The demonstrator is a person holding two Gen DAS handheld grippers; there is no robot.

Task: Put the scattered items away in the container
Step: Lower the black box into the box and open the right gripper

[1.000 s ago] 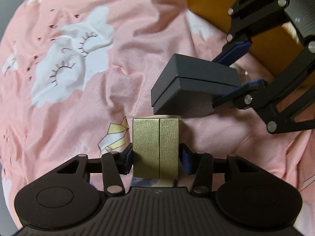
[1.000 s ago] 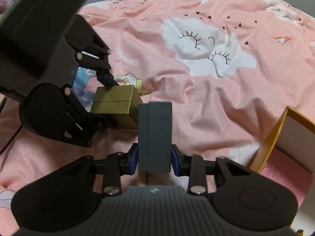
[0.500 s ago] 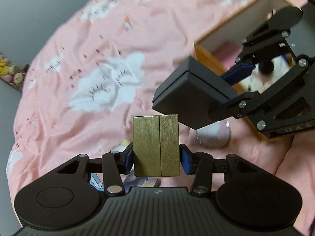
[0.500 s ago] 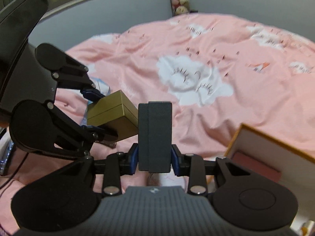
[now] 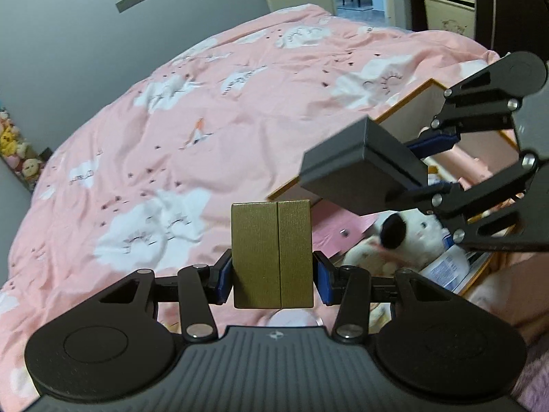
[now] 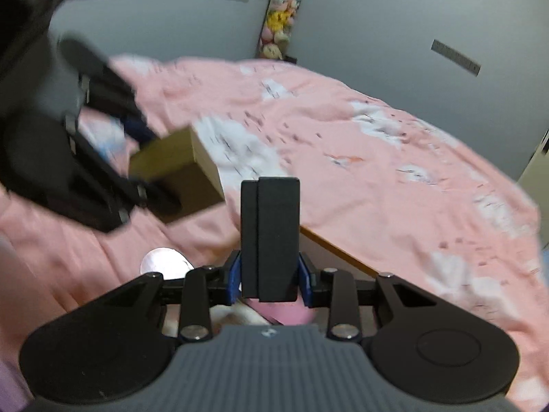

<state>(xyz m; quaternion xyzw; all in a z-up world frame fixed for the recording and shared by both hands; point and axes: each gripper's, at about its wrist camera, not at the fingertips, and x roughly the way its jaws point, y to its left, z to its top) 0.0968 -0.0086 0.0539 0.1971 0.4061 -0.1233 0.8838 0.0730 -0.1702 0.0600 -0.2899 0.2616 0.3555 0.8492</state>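
The left gripper [image 5: 272, 271] tilts downward over the pink bedspread [image 5: 212, 110], its blue pads clamped on a gold box [image 5: 272, 254] held upright just short of the orange-rimmed container [image 5: 406, 103]. Beyond it and to its right, the right gripper [image 5: 434, 163] angles down over the container's near edge, jaws pinched on a dark grey box [image 5: 357, 168]. Below that box, inside the container, lies a white plush toy [image 5: 408, 237].

The room is dimly, evenly lit, without hard shadows or glare. Strong barrel distortion is seen at the edges. The pink duvet [image 6: 394, 178] is smeared by motion blur in the right wrist view.
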